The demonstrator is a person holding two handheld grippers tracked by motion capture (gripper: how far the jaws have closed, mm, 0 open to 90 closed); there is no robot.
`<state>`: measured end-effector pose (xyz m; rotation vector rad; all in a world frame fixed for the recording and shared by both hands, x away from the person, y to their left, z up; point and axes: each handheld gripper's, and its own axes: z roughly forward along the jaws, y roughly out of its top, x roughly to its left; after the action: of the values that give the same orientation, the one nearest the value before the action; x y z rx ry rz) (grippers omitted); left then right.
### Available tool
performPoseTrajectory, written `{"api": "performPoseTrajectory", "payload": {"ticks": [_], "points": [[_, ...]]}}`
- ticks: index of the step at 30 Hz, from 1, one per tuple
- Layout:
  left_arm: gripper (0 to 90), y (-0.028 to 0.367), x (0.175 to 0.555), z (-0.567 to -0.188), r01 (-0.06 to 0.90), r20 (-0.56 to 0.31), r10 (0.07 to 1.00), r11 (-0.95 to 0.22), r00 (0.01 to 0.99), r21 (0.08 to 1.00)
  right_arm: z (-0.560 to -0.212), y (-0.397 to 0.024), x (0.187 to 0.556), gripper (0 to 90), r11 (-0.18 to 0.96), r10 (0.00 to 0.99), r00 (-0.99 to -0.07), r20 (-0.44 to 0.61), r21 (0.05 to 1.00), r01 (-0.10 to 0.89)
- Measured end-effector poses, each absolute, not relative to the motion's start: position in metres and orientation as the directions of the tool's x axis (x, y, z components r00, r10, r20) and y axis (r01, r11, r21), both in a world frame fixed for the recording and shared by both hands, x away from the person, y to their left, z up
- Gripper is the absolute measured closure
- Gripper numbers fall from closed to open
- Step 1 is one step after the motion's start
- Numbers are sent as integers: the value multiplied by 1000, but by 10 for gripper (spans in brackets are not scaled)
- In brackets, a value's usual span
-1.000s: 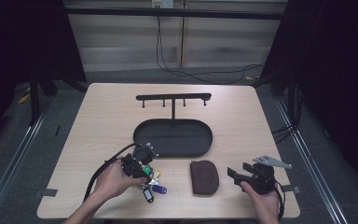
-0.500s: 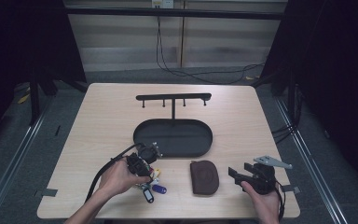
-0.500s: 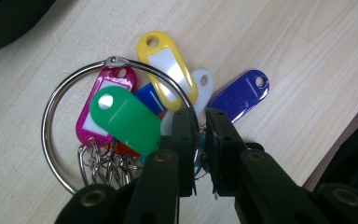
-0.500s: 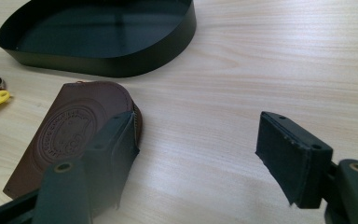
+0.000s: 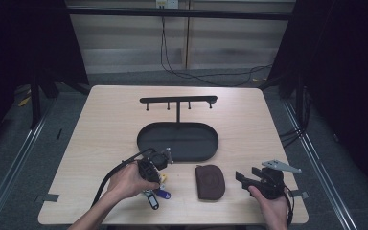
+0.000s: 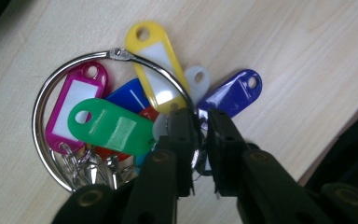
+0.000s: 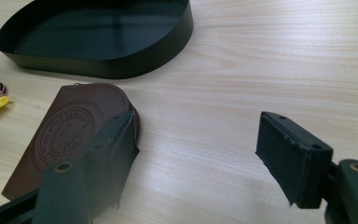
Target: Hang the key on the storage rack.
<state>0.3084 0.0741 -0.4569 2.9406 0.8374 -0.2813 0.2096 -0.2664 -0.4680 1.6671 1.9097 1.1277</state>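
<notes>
A metal key ring point(image 6: 39, 116) with several coloured plastic tags lies on the wooden table, near the front left point(image 5: 155, 192). My left gripper point(image 5: 157, 182) points down onto it. Its jaws point(image 6: 200, 119) stand almost together, pinching the ring's wire beside the yellow tag point(image 6: 151, 65) and the blue tag point(image 6: 233, 91). A brown leather pouch point(image 5: 210, 182) lies flat to the right of the keys. My right gripper point(image 5: 247, 173) rests at the front right, open and empty, with its left jaw close to the pouch's edge point(image 7: 70, 135).
A black oval tray point(image 5: 182, 141) sits in the middle of the table, its wall point(image 7: 121, 65) just beyond the pouch. Behind it stands a black rack with hooks point(image 5: 178, 99). Bare wood lies between my right gripper's fingers point(image 7: 196, 135).
My left hand has shifted a little to the right and lower over the keys. The right gripper has kept still.
</notes>
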Motion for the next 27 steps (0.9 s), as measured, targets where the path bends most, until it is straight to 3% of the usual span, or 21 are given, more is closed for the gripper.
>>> {"api": "performPoseTrajectory", "payload": {"ticks": [18,27], "points": [[866,82,316,-444,539,-250,513,-841,821,42,-469,-267,210,285,-21,946,-231,228,753,658],[869,85,316,-421,524,-207,503,-849,839,62,-469,-267,210,284,-19,946,-231,226,753,658]]}}
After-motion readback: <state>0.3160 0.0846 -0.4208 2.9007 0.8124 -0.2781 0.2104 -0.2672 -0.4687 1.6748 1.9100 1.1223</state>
